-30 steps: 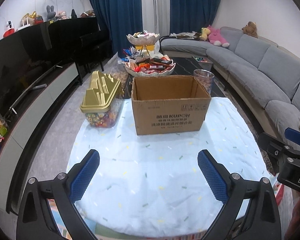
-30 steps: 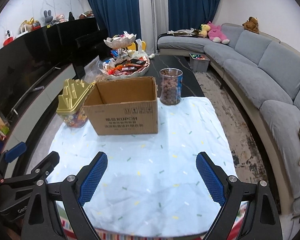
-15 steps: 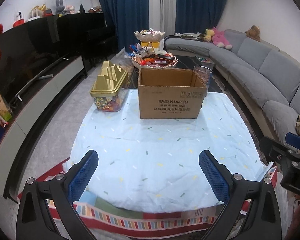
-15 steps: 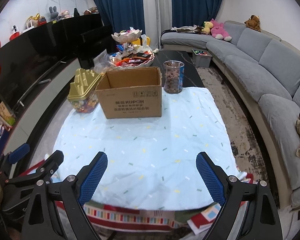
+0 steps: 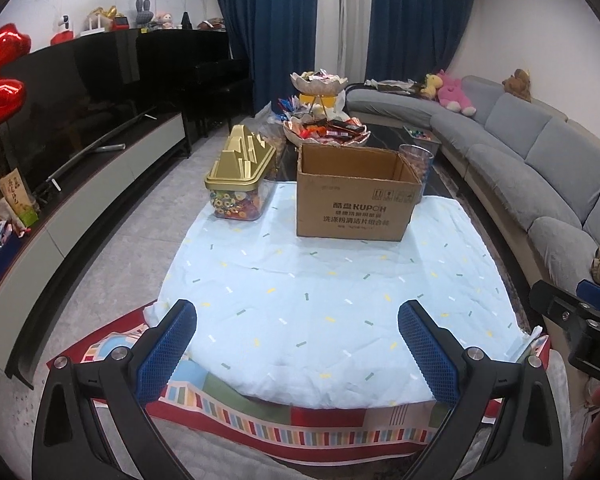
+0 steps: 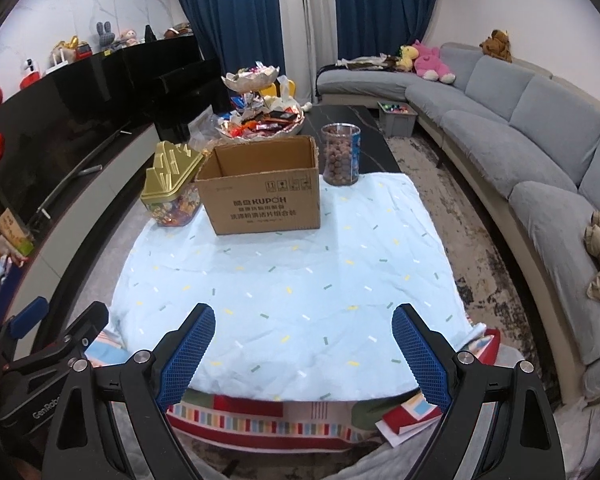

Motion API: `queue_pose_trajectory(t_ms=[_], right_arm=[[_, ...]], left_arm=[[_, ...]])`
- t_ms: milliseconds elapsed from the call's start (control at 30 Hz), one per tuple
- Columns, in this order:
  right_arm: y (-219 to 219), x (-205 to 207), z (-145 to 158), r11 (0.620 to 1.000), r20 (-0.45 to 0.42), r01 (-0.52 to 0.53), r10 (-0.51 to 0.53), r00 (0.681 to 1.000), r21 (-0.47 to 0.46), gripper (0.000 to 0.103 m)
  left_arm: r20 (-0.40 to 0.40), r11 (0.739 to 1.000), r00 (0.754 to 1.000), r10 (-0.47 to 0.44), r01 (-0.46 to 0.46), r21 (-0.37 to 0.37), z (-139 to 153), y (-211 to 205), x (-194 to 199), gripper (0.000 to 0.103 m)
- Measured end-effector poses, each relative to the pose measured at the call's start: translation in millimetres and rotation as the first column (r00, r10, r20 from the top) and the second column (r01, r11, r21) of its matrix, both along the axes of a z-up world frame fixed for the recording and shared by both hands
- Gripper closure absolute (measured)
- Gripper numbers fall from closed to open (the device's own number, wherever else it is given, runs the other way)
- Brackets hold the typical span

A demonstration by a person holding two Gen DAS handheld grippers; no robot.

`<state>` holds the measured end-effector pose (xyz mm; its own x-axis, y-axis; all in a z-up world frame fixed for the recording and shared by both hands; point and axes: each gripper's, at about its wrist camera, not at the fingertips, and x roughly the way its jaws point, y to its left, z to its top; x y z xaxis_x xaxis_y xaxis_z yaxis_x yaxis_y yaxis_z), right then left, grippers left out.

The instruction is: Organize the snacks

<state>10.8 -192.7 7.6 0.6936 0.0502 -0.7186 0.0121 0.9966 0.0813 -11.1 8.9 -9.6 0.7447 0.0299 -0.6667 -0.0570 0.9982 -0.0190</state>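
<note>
Above the near edge of the bench (image 5: pixel 340 280), the left tool (image 5: pixel 298 344) and the right tool (image 6: pixel 303 354) both stand wide open and empty. Bare blue cloth lies ahead. Far behind: candy jar (image 5: pixel 240 184), cardboard box (image 5: pixel 354 196), nut jar (image 6: pixel 341 155).

Grey sofa (image 6: pixel 532 128), blue curtains (image 6: pixel 380 12), marble wall (image 6: pixel 100 0)

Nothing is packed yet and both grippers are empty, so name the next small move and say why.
Probably bring the right gripper forward over the blue cloth toward the clear jar of brown balls. Both grippers, including the left gripper, are open, hold nothing and sit at the near edge, far from the snacks. The cardboard box stands open right beside that jar.
</note>
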Motion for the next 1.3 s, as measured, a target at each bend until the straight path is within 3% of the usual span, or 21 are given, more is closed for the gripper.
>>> queue_pose_trajectory(t_ms=[1300], right_arm=[[1, -13, 10, 1.0, 0.05, 0.005, -0.005, 0.999, -0.005, 0.012]], left_arm=[[0.019, 1.0, 1.0, -0.006, 0.006, 0.0, 7, 0, -8, 0.0]])
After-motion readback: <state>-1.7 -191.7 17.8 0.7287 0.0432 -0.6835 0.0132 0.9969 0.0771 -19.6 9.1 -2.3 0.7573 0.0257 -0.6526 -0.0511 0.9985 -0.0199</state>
